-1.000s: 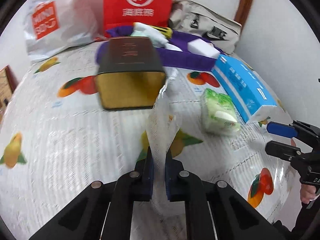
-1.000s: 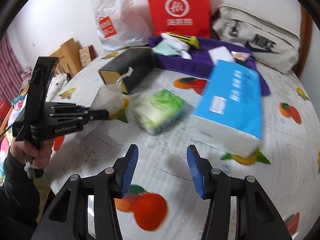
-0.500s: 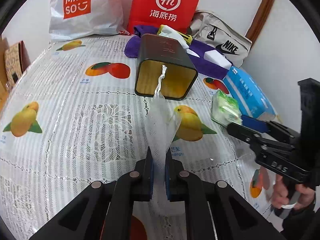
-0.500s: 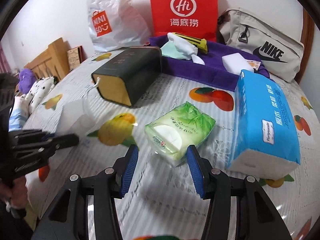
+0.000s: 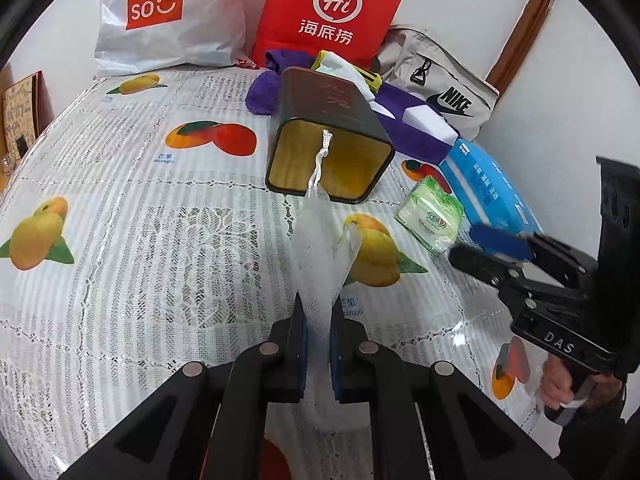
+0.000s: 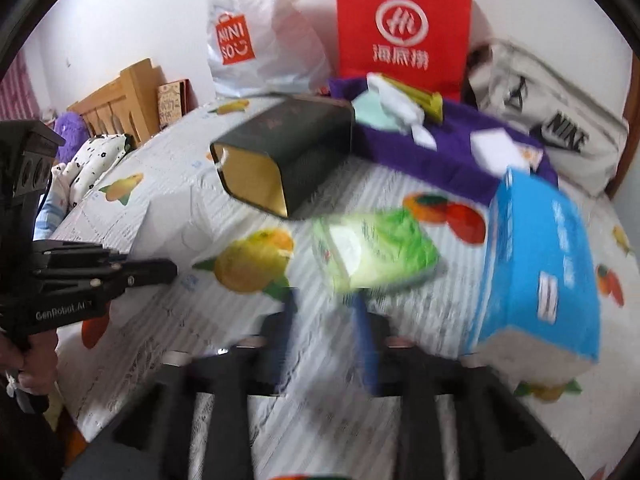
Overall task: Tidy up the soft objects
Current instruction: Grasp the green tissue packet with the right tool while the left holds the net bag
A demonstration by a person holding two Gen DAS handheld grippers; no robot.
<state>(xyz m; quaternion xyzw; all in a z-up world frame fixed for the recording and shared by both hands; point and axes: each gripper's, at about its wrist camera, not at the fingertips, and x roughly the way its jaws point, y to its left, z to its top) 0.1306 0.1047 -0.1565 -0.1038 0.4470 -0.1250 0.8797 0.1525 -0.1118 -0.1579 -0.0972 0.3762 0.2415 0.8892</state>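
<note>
Two grippers are busy over the table (image 5: 120, 208). The left gripper (image 5: 318, 320) is clamped tight on a white mesh pouch (image 5: 320, 248), whose drawstring end now hangs just before the open mouth of the dark tin (image 5: 332, 148) lying on its side near the far edge — a second ago the tin sat further off and askew. The right gripper (image 6: 324, 320) has swung in toward the green tissue pack (image 6: 372, 252), right of the tin beside the blue tissue box (image 6: 540, 268); its jaws are closing, nothing yet between them. Likely the pouch goes in first, then the pack gets picked up.
</note>
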